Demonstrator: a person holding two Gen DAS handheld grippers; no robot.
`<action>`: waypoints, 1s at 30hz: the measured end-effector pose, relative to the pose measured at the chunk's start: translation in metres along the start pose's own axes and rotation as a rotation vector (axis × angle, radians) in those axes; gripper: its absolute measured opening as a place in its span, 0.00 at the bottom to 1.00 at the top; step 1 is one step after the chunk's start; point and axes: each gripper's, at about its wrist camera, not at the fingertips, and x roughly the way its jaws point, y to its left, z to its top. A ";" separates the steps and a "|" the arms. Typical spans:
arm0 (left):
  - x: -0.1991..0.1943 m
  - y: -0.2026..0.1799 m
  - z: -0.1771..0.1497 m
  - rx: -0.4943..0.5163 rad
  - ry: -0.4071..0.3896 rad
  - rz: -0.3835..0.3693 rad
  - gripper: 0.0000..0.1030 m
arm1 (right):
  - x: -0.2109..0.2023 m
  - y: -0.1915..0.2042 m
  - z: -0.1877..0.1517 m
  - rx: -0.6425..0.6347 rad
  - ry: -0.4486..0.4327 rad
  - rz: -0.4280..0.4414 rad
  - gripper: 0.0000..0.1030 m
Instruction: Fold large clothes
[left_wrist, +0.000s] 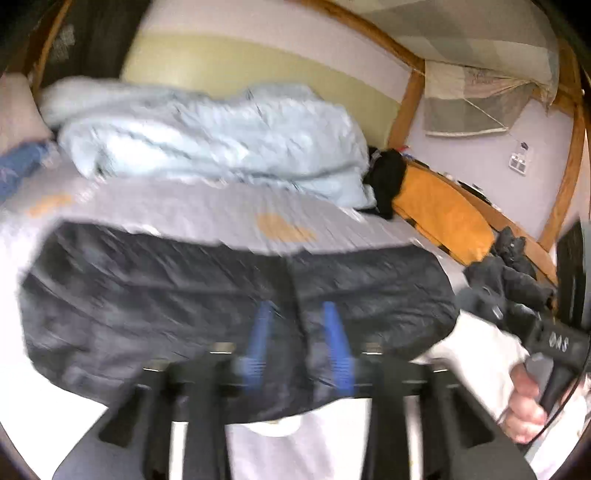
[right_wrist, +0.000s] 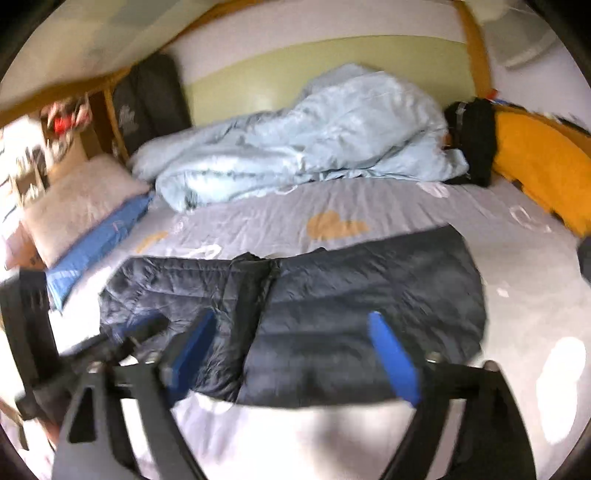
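Note:
A dark padded garment (left_wrist: 166, 295) lies folded flat across the near part of the bed; in the right wrist view this garment (right_wrist: 369, 288) shows a centre seam. Above it, my left gripper (left_wrist: 296, 306) is open, its blue fingers (left_wrist: 334, 339) a moderate gap apart with nothing pinched between them. My right gripper (right_wrist: 291, 314) is wide open over the garment's near edge, and nothing sits in its jaws. A hand (left_wrist: 524, 406) in a white sleeve holds the right gripper's black body at the right edge of the left wrist view. Both views are motion-blurred.
A crumpled light-blue duvet (right_wrist: 314, 140) fills the back of the bed on a grey sheet (right_wrist: 406, 210) with orange prints. A white pillow (right_wrist: 77, 210) lies left. An orange cushion (right_wrist: 543, 170) and a black item (right_wrist: 476, 136) lie right. A wooden frame (left_wrist: 410, 96) rims the bed.

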 end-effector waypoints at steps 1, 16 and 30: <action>-0.008 0.014 0.005 0.006 -0.014 0.022 0.62 | 0.001 0.001 -0.003 0.034 -0.012 -0.005 0.92; -0.025 0.111 -0.025 -0.091 -0.029 0.192 1.00 | 0.020 -0.101 -0.060 0.523 -0.009 -0.076 1.00; -0.017 0.131 -0.032 -0.125 -0.017 0.239 1.00 | 0.079 -0.132 -0.044 0.604 -0.014 -0.010 0.34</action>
